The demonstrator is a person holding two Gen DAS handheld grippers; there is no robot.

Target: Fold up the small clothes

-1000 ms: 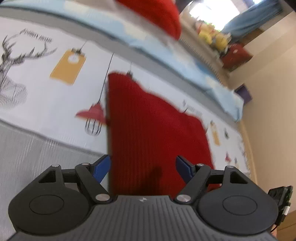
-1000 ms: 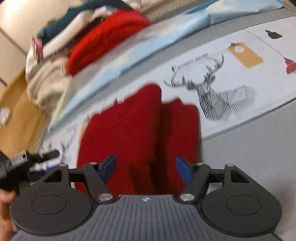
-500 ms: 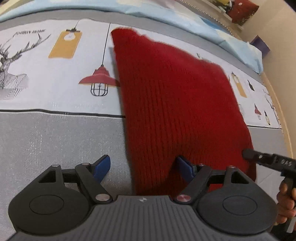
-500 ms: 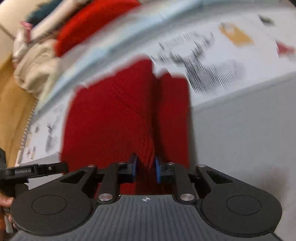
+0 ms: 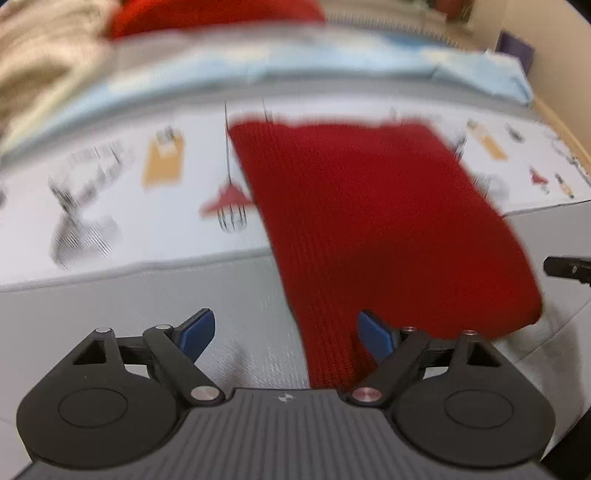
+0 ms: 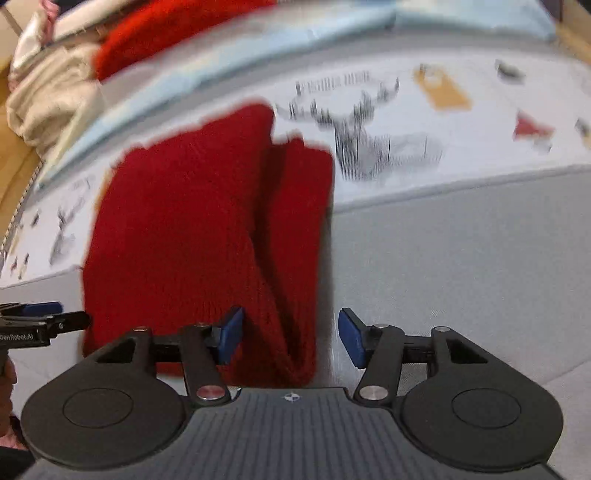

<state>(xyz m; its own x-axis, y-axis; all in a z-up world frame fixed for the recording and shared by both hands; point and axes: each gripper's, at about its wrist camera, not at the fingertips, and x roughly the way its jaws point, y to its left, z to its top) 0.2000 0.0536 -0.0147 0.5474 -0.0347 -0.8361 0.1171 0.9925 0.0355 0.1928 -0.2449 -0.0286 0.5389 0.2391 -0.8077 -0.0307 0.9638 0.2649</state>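
Grey printed bedsheet (image 5: 110,295), red knit sweater (image 5: 369,221) folded on it.
Left gripper (image 5: 284,334) and right gripper (image 6: 290,334) both spread at sweater's near edge.

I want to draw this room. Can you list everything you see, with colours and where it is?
Knit: one, red, lying on the cloth in front of both grippers.
Cloth: one, white with deer and lamp prints and a grey border, under the knit.
Sheet: one, pale blue, behind the cloth.
Pile: one, cream and red clothes, far back.
Left gripper: black with blue pads, open, over the knit's near edge.
Right gripper: black with blue pads, open, over the knit's near edge.
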